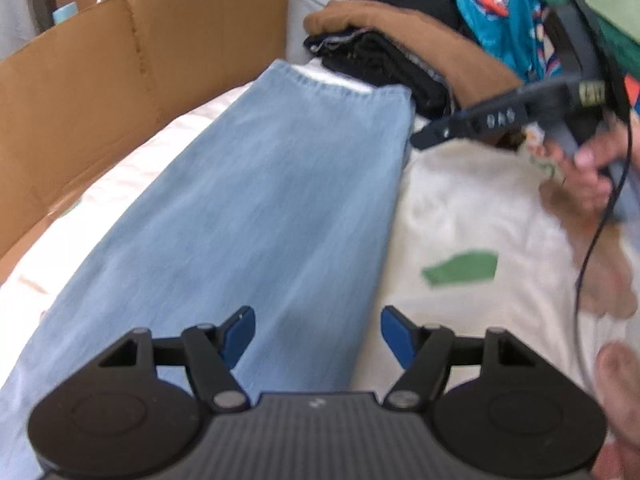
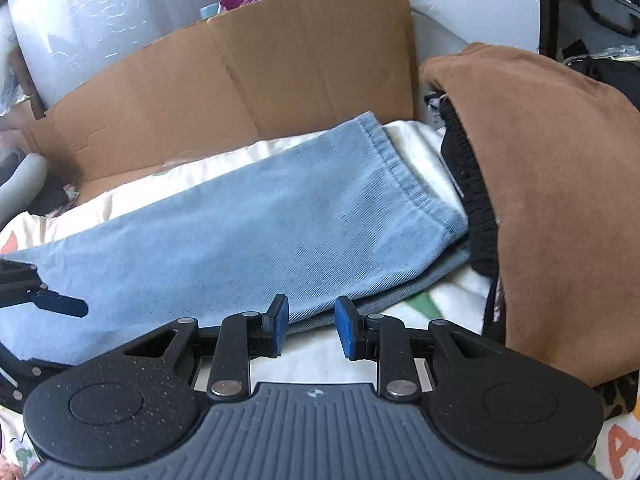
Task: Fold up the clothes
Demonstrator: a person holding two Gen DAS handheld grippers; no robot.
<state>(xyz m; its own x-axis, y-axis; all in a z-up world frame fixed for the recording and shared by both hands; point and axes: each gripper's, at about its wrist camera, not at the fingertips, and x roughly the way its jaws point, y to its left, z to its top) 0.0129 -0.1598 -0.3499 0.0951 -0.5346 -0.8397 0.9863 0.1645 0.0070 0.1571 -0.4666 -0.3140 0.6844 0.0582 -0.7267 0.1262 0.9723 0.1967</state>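
Observation:
Light blue jeans [image 1: 256,208] lie flat and lengthwise on a white printed sheet [image 1: 472,208], their hem end [image 2: 404,168] near a stack of clothes. My left gripper [image 1: 318,334] hovers open over the near part of the jeans, nothing between its blue pads. It shows as a dark finger [image 2: 56,304] at the left edge of the right wrist view. My right gripper [image 2: 310,326] stands open just short of the jeans' lower edge, empty. In the left wrist view the right gripper [image 1: 436,136] is held by a hand [image 1: 588,172] beside the jeans' far end.
A brown garment [image 2: 552,200] drapes over a pile of dark folded clothes [image 1: 384,64] at the far right. A cardboard box wall [image 1: 132,76] runs along the left of the sheet. A teal printed garment [image 1: 504,20] lies behind. A black cable [image 1: 592,248] hangs from the right gripper.

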